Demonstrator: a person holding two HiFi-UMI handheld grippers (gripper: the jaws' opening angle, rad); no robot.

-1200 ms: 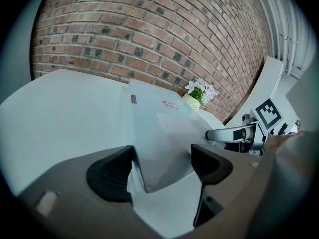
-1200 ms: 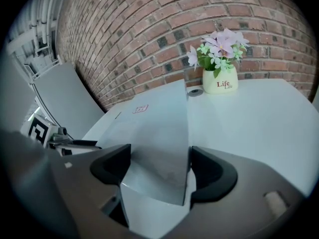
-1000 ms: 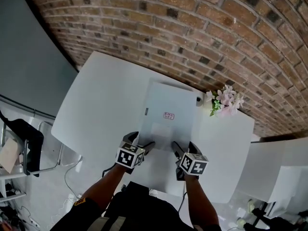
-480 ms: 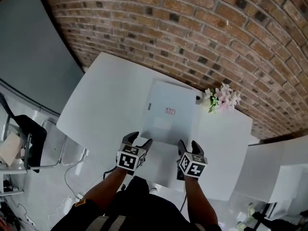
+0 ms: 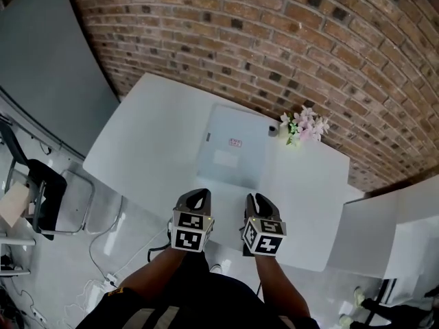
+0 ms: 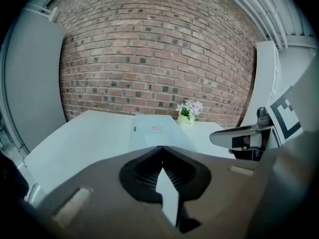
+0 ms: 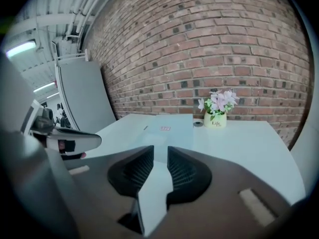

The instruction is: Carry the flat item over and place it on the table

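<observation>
The flat item [image 5: 230, 149] is lying on the table [image 5: 151, 142], reaching from near the far edge toward the middle. The flower pot [image 5: 300, 125] is standing at the far edge, just right of the item's far right corner. The brick wall [image 5: 274, 40] is running behind the table.

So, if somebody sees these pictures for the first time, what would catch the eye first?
Probably the red brick wall behind the white table. Next, the pale flat panel lying in the table's middle, and the small pot of pink flowers beside its far right corner, near the wall.
</observation>
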